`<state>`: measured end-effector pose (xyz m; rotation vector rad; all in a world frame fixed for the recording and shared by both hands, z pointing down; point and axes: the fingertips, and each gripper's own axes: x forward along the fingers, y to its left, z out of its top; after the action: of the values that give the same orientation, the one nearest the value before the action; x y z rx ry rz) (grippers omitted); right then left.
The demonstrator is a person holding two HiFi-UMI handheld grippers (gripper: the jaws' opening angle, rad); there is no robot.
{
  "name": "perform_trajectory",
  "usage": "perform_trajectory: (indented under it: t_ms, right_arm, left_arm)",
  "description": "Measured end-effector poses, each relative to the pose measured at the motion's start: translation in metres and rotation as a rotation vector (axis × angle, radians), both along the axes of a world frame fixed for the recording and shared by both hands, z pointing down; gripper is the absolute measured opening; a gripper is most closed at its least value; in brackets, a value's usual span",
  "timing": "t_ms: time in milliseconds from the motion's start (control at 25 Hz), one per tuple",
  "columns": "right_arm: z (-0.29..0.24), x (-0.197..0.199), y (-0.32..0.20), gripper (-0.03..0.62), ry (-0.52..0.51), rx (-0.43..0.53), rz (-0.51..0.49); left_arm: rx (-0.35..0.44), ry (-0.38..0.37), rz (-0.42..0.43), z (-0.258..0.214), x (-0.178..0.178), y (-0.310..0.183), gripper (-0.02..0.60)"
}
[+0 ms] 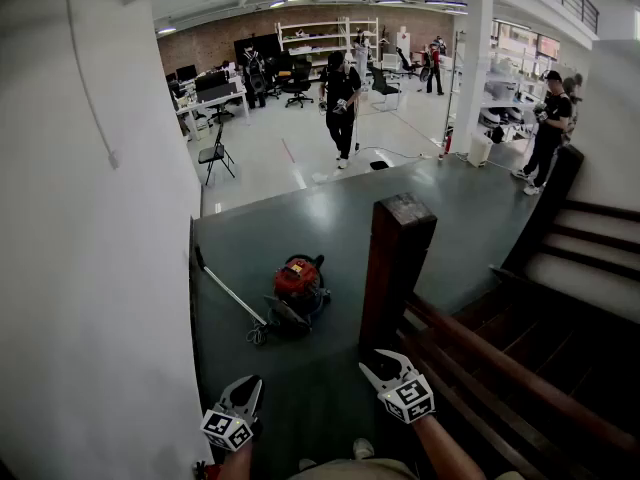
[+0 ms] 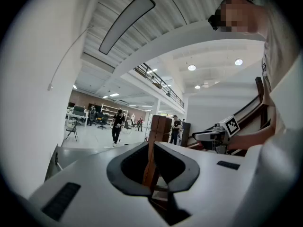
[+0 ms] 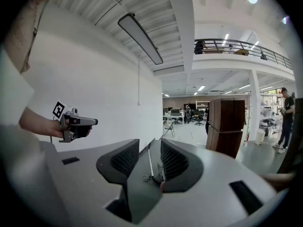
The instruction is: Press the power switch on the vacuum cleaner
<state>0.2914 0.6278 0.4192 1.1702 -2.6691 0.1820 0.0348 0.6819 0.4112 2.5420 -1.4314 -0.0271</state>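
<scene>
Holding both tools low and near, well short of the target. Left gripper (image 1: 246,388): jaws apart, nothing between them, only the far wooden newel post (image 1: 398,258) seen through the gap. Right gripper (image 1: 382,368): jaws likewise apart and empty, aimed slightly down towards the floor ahead.

Looking for the red canister vacuum cleaner (image 1: 299,283): sits on the dark green floor (image 1: 330,218), farther off than both grippers, just left of the newel post and right of the white wall (image 1: 90,268). Trails a long wand (image 1: 232,295) that runs away to the far left, with a tangle of hose or cord at its near left side. Cannot make out the power switch from here; too small to tell. Probably somewhere on the top of the red shell.

Likely handles as a rigid plastic body, fairly heavy, not fragile, but probably on wheels and so apt to roll under a sideways shove. No need to grip it at all. Better to press straight down on the switch from above with one jaw tip, or with the jaws brought together for a stiffer point, so that the floor takes the push. Expect a firm, springy button and a smooth shell where a tip may skid. Keep clear of the hose tangle on the way in, and of the staircase (image 1: 540,348) at the right.
</scene>
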Motion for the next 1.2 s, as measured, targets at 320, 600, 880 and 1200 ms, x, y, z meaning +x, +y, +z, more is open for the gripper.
perform_trajectory:
  t_ms: [320, 600, 880, 1200]
  right_arm:
    - [-0.001, 0.026, -0.008, 0.147, -0.013, 0.012, 0.001]
    - [-0.010, 0.039, -0.010, 0.150, -0.108, 0.000, -0.061]
    - [0.008, 0.046, -0.020, 0.150, -0.103, -0.017, -0.082]
    - [0.047, 0.031, -0.061, 0.150, -0.097, -0.077, -0.093]
  left_arm:
    - [-0.002, -0.020, 0.010, -0.001, 0.031, -0.015, 0.025]
    - [0.006, -0.033, 0.015, -0.005, 0.062, -0.028, 0.025]
    - [-0.006, -0.038, -0.001, 0.004, 0.082, -0.026, 0.025]
    - [-0.074, -0.037, -0.030, 0.039, 0.062, -0.050, 0.025]
